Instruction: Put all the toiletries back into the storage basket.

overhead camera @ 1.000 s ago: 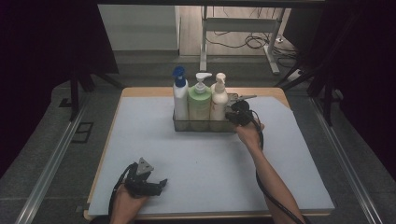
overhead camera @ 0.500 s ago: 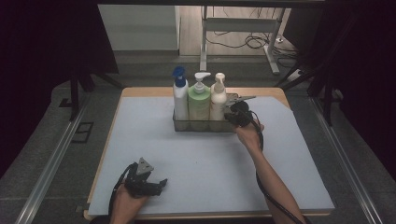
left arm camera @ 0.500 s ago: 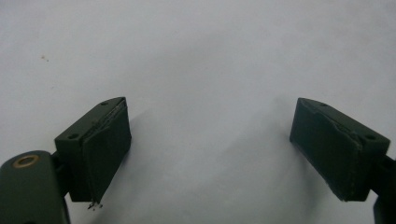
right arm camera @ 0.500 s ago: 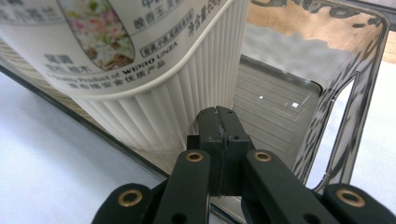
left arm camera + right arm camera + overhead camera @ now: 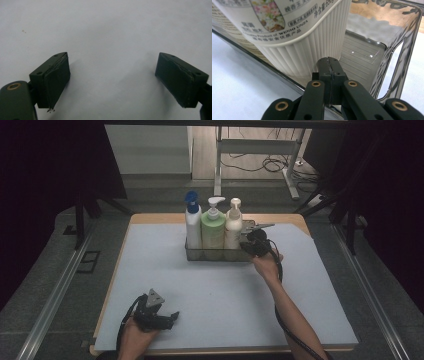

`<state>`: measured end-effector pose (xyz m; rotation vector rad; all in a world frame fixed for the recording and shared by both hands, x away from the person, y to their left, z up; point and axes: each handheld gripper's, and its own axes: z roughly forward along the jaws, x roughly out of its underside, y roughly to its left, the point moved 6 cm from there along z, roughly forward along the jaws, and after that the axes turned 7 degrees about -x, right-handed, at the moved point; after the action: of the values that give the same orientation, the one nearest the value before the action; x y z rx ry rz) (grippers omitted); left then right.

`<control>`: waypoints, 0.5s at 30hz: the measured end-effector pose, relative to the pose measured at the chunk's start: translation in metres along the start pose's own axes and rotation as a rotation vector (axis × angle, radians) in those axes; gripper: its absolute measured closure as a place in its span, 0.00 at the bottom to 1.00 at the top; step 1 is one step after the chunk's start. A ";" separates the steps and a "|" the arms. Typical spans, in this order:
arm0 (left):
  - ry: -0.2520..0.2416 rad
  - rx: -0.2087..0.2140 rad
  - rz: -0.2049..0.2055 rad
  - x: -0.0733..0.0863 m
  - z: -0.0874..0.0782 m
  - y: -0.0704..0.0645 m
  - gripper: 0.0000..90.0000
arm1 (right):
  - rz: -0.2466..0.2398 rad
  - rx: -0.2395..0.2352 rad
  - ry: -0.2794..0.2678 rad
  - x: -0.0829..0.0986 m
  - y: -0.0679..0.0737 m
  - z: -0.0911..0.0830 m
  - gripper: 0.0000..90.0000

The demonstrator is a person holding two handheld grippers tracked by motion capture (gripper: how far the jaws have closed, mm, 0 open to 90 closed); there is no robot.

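A clear plastic bin point(image 5: 215, 255) stands at the back middle of the pale mat point(image 5: 210, 290). It holds three pump bottles side by side: a white one with a blue cap point(image 5: 192, 227), a green one point(image 5: 213, 230) and a cream one point(image 5: 233, 227). My right gripper point(image 5: 248, 245) is at the bin's right front corner. In the right gripper view its jaws point(image 5: 329, 67) are pressed together over the bin's front wall point(image 5: 287, 77), just beside the ribbed cream bottle point(image 5: 294, 37). My left gripper point(image 5: 172, 316) rests low near the front left, open point(image 5: 112, 75), with bare mat between its pads.
The bin's right end point(image 5: 402, 50) has a cut-out handle and bare floor behind the cream bottle. The wooden table edge point(image 5: 215, 217) shows behind the bin. A black cable point(image 5: 280, 285) trails along the right forearm.
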<state>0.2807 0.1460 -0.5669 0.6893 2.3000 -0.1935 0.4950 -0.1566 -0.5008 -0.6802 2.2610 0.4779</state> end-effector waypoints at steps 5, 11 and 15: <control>-0.002 0.000 -0.002 0.000 0.000 0.000 0.14 | 0.001 -0.005 -0.003 0.000 -0.001 -0.001 0.99; -0.002 0.001 -0.002 0.000 0.000 0.000 0.14 | 0.007 -0.004 -0.018 -0.003 -0.005 -0.006 0.90; -0.002 0.000 -0.002 0.000 0.000 0.000 0.14 | -0.001 0.015 -0.025 -0.004 -0.006 -0.009 0.81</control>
<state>0.2805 0.1458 -0.5669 0.6866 2.2991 -0.1954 0.4959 -0.1646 -0.4925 -0.6649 2.2388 0.4658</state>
